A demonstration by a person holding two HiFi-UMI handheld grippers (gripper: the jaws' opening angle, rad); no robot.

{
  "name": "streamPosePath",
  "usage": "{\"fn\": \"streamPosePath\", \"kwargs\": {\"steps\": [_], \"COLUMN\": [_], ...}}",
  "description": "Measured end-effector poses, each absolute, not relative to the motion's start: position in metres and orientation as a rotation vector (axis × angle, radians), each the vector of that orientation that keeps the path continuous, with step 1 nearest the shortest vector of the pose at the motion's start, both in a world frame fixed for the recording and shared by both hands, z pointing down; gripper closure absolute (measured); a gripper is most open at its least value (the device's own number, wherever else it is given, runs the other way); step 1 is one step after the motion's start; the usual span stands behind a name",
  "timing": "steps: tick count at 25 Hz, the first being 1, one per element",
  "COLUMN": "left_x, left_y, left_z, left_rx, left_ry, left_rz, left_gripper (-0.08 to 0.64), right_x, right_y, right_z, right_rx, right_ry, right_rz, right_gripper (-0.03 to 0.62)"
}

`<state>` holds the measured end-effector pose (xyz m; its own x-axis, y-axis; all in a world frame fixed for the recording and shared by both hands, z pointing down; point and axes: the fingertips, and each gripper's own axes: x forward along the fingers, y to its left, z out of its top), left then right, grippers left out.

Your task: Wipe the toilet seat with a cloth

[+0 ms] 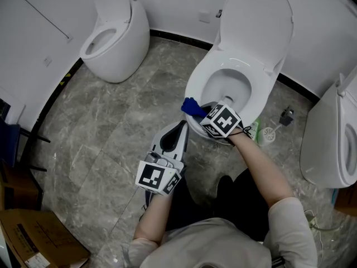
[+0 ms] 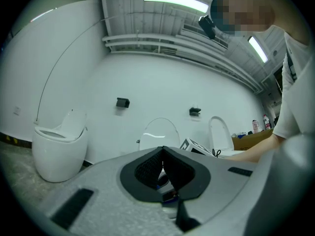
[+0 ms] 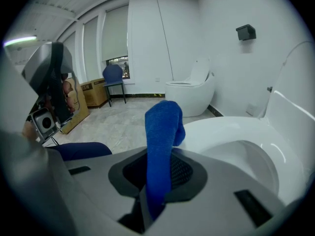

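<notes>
**A:** What's closest to the person?

**B:** The left gripper [image 1: 181, 128], low at about 6 o'clock in the head view. It hangs over the grey marble floor [image 1: 95, 127], clenched with nothing in it. In its own view the dark pads [image 2: 147, 166] meet at the tips.

**A:** And the other one?

**B:** The right gripper [image 1: 196, 111] is just beyond it, reaching in from 4 o'clock. It pinches a blue cloth [image 1: 189, 106], and in its own view the cloth [image 3: 162, 146] stands up out of the clamped pads.

**A:** Where does the cloth sit on the toilet?

**B:** At the front edge of the toilet seat [image 1: 262, 88], around 8 o'clock of the bowl. I can't tell if it's pressed against the rim or only beside it.

**A:** Further back?

**B:** The lid [image 1: 256, 21] is raised at 12 o'clock. A second toilet [image 1: 114, 38] stands at 10 o'clock, well apart, and a third toilet [image 1: 329, 138] sits at 3 o'clock. A cardboard box [image 1: 33, 239] lies at 8 o'clock.
</notes>
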<state>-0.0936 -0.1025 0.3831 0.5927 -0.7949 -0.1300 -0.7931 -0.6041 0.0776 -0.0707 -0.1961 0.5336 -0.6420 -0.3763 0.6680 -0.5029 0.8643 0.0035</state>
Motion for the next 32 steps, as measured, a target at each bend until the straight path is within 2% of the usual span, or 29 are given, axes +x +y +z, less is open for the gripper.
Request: {"fn": "streamPosePath", "kwargs": {"steps": [32], "left_x": [-0.052], "left_y": [-0.11], "left_z": [0.387], "left_rx": [2.898], "left_ry": [-1.192], "left_rz": [-0.178], "left_gripper": [0.552], "right_x": [-0.001], "right_y": [-0.16], "right_z": [0.542], "right_rx": [0.589], "right_ry": [-2.218], "right_rz": [0.152], "right_gripper": [0.538]}}
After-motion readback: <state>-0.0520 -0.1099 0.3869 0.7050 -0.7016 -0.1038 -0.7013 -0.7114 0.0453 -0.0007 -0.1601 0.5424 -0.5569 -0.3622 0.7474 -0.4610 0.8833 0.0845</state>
